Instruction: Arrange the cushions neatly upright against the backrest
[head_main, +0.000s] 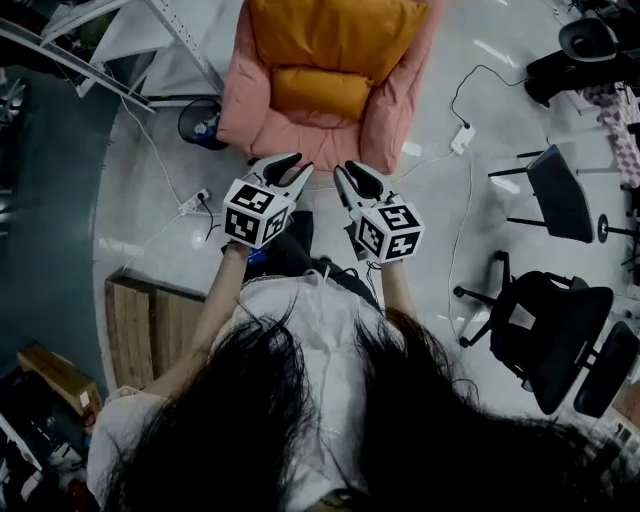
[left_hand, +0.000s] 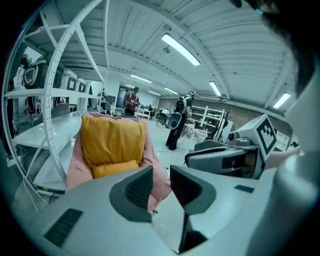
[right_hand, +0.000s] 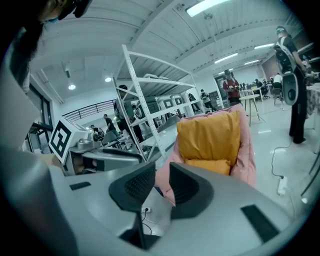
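Cushions first: two mustard-yellow ones sit in the pink armchair (head_main: 243, 105) ahead of the person. The big cushion (head_main: 335, 35) stands against the backrest. The small cushion (head_main: 320, 92) lies flat across the seat in front of it, touching its lower edge.

Both claws are held side by side over the floor, short of the chair. The left claw (head_main: 298, 165) has its jaws a little apart with nothing between them. The right claw (head_main: 348, 172) is the same, empty, with only a narrow gap.

I'd say the small cushion is the job left to do, and that's where it could go wrong:
- It looks soft and plump, so jaws this close together may pinch only the cover and let it sag or slip out.
- Once tipped upright, it could flop forward off the seat.
- It could also shove the big cushion askew.

A white cable (head_main: 455, 95) and a power strip (head_main: 462, 138) lie on the floor by the chair's right side, so a foot could catch them while stepping in.
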